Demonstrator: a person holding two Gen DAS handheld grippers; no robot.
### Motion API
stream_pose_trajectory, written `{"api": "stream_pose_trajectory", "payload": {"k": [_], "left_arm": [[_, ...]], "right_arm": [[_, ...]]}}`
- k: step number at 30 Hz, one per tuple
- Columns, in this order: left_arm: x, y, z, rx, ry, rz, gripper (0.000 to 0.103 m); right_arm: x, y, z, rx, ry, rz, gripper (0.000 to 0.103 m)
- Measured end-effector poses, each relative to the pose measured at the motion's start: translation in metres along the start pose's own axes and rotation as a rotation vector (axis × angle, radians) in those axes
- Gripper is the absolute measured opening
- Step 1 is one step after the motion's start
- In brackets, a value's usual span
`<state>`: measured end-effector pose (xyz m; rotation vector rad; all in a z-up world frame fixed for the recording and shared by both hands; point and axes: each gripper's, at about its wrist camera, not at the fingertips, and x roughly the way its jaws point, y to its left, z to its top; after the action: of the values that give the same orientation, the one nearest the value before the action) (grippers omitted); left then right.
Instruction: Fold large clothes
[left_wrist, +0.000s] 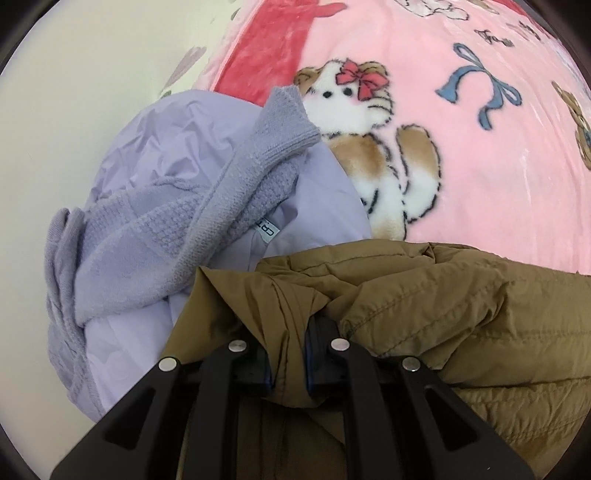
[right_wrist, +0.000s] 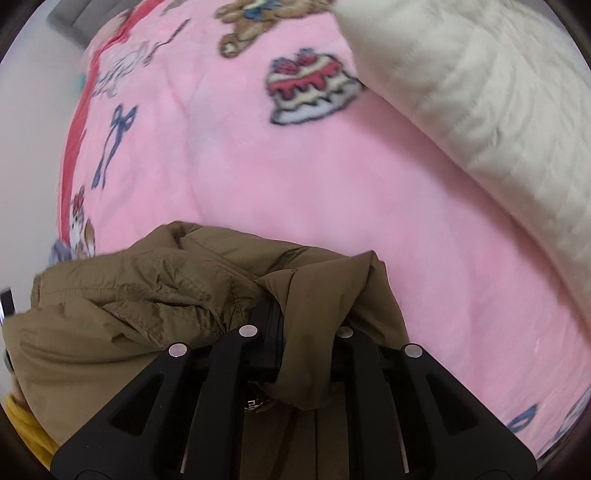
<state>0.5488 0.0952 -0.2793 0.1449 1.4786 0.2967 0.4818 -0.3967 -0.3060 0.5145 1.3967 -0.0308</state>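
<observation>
A brown padded jacket (left_wrist: 461, 314) lies bunched at the near edge of a pink cartoon-print blanket (left_wrist: 461, 155). My left gripper (left_wrist: 288, 354) is shut on a fold of the jacket's edge, which hangs down between the fingers. In the right wrist view the same brown jacket (right_wrist: 129, 295) spreads to the left, and my right gripper (right_wrist: 299, 354) is shut on another fold of it, which drapes over the fingers. The pink blanket (right_wrist: 295, 184) fills the area beyond.
A lilac jacket (left_wrist: 177, 140) with a lilac knitted sweater (left_wrist: 155, 236) on it lies left of the brown jacket. A cream fluffy blanket or pillow (right_wrist: 498, 110) lies at the right. Something yellow (right_wrist: 22, 424) shows at the lower left.
</observation>
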Motion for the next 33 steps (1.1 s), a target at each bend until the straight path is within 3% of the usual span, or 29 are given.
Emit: {"api": "stream_pose_trajectory", "payload": {"k": [5, 10, 12, 16, 19, 22, 25, 26, 28, 31, 33], "left_arm": [[-0.015, 0.010, -0.003, -0.029, -0.033, -0.040, 0.015], [-0.032, 0.041, 0.007, -0.117, -0.038, -0.198, 0.018], [-0.035, 0.049, 0.014, -0.080, 0.003, -0.256, 0.020], [-0.040, 0.052, 0.013, 0.064, 0.037, -0.295, 0.026], [-0.044, 0.056, 0.008, 0.134, 0.055, -0.307, 0.033], [-0.049, 0.073, 0.009, 0.134, 0.082, -0.391, 0.041], [-0.056, 0.096, 0.016, 0.068, 0.100, -0.464, 0.044], [-0.061, 0.098, 0.017, 0.067, 0.090, -0.473, 0.044], [-0.076, 0.099, 0.017, 0.102, 0.054, -0.476, 0.044], [-0.099, 0.098, 0.011, 0.149, -0.022, -0.497, 0.056], [-0.120, 0.096, 0.000, 0.198, -0.134, -0.463, 0.068]], "right_arm": [[-0.039, 0.003, -0.006, -0.120, -0.073, 0.000, 0.016], [-0.068, 0.003, -0.009, -0.191, -0.095, -0.008, 0.022], [-0.072, -0.002, -0.005, -0.167, -0.066, 0.020, 0.029], [-0.072, 0.004, -0.004, -0.115, -0.043, 0.077, 0.050], [-0.075, 0.010, -0.006, -0.124, -0.034, 0.069, 0.053], [-0.084, 0.004, -0.001, -0.050, -0.013, 0.133, 0.058], [-0.094, -0.007, 0.012, 0.045, 0.021, 0.194, 0.065], [-0.100, -0.008, 0.018, 0.055, 0.023, 0.207, 0.066], [-0.114, -0.007, 0.023, 0.054, -0.013, 0.208, 0.091], [-0.138, 0.001, 0.029, 0.028, -0.072, 0.254, 0.095], [-0.152, 0.013, 0.030, -0.034, -0.078, 0.271, 0.095]]}}
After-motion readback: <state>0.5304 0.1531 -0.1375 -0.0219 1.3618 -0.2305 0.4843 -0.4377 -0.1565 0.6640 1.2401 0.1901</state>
